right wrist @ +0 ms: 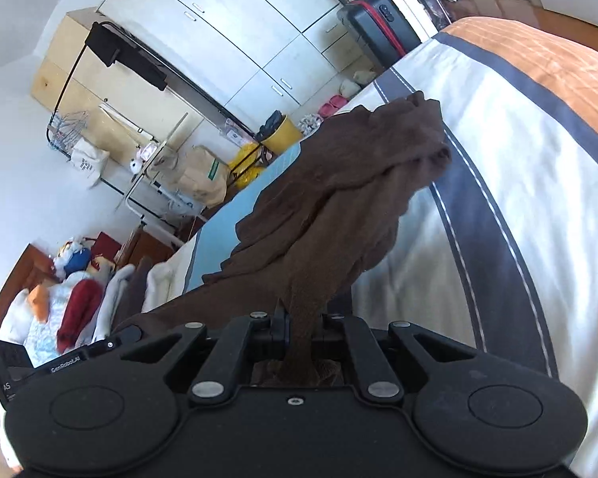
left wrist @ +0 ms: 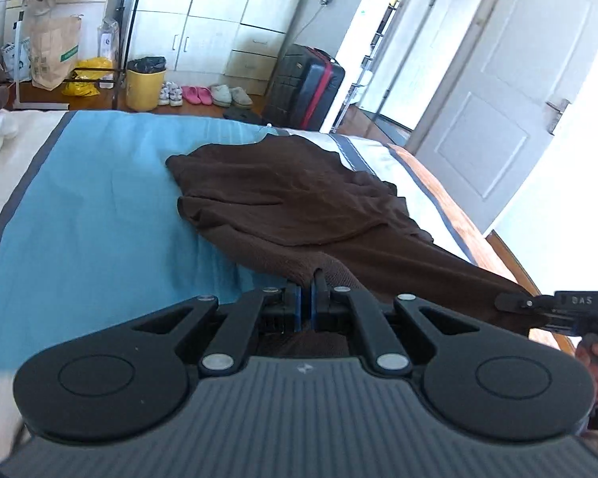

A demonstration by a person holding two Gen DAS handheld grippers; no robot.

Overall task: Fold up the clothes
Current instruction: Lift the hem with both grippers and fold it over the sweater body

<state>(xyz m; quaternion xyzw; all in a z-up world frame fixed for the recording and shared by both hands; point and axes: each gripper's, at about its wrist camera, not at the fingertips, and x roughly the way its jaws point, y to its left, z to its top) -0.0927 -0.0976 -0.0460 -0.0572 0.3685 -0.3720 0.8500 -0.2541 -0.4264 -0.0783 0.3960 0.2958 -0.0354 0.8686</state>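
Two black two-finger grippers, left [left wrist: 307, 279] and right [right wrist: 305, 318], each clenched on crumpled dark-brown knit garment [left wrist: 283, 195] near striped bedspread's [left wrist: 79, 207] foot edge.

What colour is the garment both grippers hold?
Dark brown garment, clearest in the left wrist view.

The left gripper [right wrist: 59, 362], seen low at the left of the right wrist view, carries "GenRobot.AI" and a partial "AS", while the right gripper [left wrist: 510, 302], at the right of the left wrist view, shows "DAS".
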